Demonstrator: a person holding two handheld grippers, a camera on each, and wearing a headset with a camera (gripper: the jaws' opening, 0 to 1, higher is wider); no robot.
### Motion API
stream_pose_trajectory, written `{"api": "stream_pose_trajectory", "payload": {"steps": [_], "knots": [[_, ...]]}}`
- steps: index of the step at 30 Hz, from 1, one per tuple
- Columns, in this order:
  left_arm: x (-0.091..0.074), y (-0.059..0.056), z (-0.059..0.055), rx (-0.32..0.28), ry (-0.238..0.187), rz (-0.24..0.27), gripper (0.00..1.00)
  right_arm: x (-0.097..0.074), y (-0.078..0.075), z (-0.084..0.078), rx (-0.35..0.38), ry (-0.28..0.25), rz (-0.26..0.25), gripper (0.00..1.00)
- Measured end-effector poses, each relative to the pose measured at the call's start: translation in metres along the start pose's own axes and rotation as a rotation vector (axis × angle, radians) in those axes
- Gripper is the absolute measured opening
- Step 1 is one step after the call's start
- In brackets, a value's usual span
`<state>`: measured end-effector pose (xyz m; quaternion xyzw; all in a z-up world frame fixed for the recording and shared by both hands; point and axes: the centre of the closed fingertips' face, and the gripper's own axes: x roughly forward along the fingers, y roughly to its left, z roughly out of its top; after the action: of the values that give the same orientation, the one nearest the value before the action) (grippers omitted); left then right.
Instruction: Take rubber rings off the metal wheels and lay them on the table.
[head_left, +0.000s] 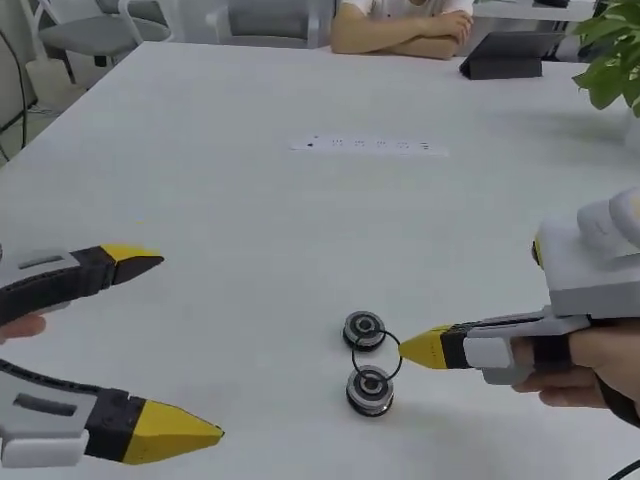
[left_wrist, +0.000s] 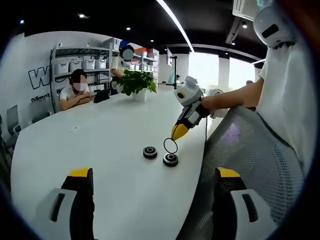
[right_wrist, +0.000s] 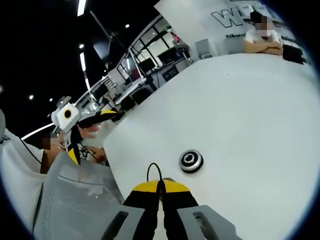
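Note:
Two small metal wheels (head_left: 364, 331) (head_left: 370, 390) lie flat on the white table (head_left: 250, 200), close together. Between them hangs a thin black rubber ring (head_left: 377, 356), pinched at the tip of my right gripper (head_left: 420, 348), which is shut on it. In the left gripper view the ring (left_wrist: 170, 145) dangles from that gripper (left_wrist: 178, 132) just above the wheels (left_wrist: 150, 152) (left_wrist: 170, 159). The right gripper view has its shut jaws (right_wrist: 160, 186) holding the ring (right_wrist: 154, 171), with one wheel (right_wrist: 191, 160) beyond. My left gripper (head_left: 180, 345) stands open at the near left, holding nothing.
A person (head_left: 400, 30) sits with folded arms at the table's far end. A dark tablet case (head_left: 505, 55) and a green plant (head_left: 612, 60) stand at the far right. A flush socket strip (head_left: 368, 146) sits mid-table. A mesh chair back (left_wrist: 240, 150) is close by.

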<state>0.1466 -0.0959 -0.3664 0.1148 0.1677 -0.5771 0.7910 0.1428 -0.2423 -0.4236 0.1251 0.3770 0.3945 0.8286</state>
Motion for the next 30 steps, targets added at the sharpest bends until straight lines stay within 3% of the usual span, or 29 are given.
{"api": "stream_pose_trajectory", "payload": {"steps": [4, 8, 10, 13, 20, 25, 30], "knots": [[0.002, -0.006, -0.012, -0.043, 0.004, 0.000, 0.99, 0.000, 0.001, -0.001, -0.025, 0.011, -0.004, 0.00], [0.005, -0.008, -0.033, -0.081, 0.060, 0.008, 0.99, 0.000, 0.003, 0.003, -0.035, 0.002, -0.001, 0.00], [0.007, -0.010, -0.037, -0.093, 0.057, 0.008, 0.99, -0.001, 0.005, 0.005, -0.038, -0.006, 0.001, 0.00], [0.009, -0.014, -0.038, -0.128, 0.042, 0.001, 0.99, -0.003, 0.008, 0.011, -0.050, -0.021, 0.001, 0.00], [0.013, -0.022, -0.041, -0.142, 0.045, -0.018, 0.99, -0.004, 0.017, 0.024, -0.083, -0.051, 0.006, 0.00], [0.011, -0.018, -0.041, -0.129, 0.046, 0.009, 0.99, -0.003, 0.029, 0.040, -0.133, -0.069, 0.015, 0.00], [0.012, -0.021, -0.040, -0.126, 0.037, -0.005, 0.99, -0.003, 0.040, 0.054, -0.165, -0.087, 0.024, 0.00]]}}
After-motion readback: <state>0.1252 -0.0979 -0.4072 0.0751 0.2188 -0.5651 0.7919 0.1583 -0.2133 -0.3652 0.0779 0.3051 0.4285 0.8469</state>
